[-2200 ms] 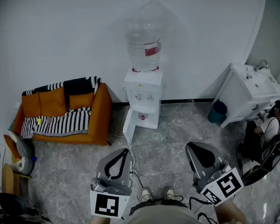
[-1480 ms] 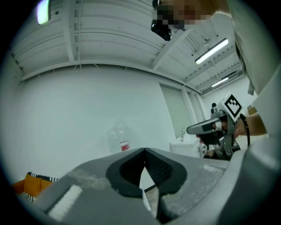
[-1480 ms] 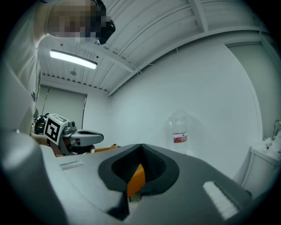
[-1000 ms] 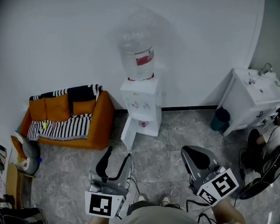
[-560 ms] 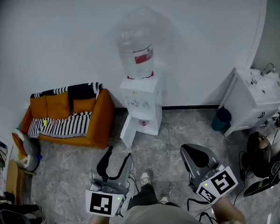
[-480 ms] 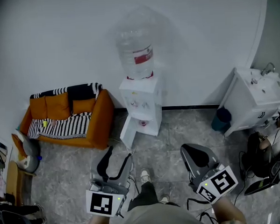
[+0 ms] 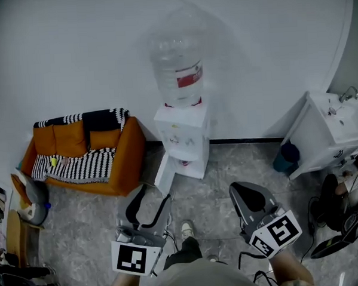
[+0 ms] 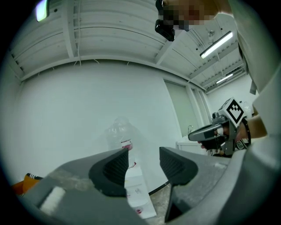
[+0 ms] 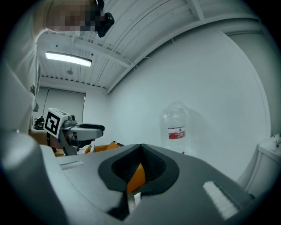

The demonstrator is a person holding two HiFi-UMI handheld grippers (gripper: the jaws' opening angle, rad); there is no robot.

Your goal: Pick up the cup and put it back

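Against the white wall [image 7: 72,49], on a grey stone floor [image 7: 217,179], an orange sofa [image 7: 127,153] carries a black-and-white striped blanket [image 7: 72,166]. Just to its right stands a white water dispenser [image 7: 184,130] with 1 large clear bottle [image 7: 176,68] upside down on top. A white sink cabinet [image 7: 331,131] sits well apart at the right, with a teal bin [image 7: 286,157] beside it.

Nearer the camera, the 2 grippers are held level, side by side, pointing toward the dispenser. The left gripper [image 8: 145,165] has its jaws partly apart with nothing between them. The right gripper [image 9: 140,151] has its jaws closed tip to tip, also empty.

A small reddish cup [image 7: 185,163] sits in the dispenser's recess below the taps, too small to make out further, and well apart from both grippers.
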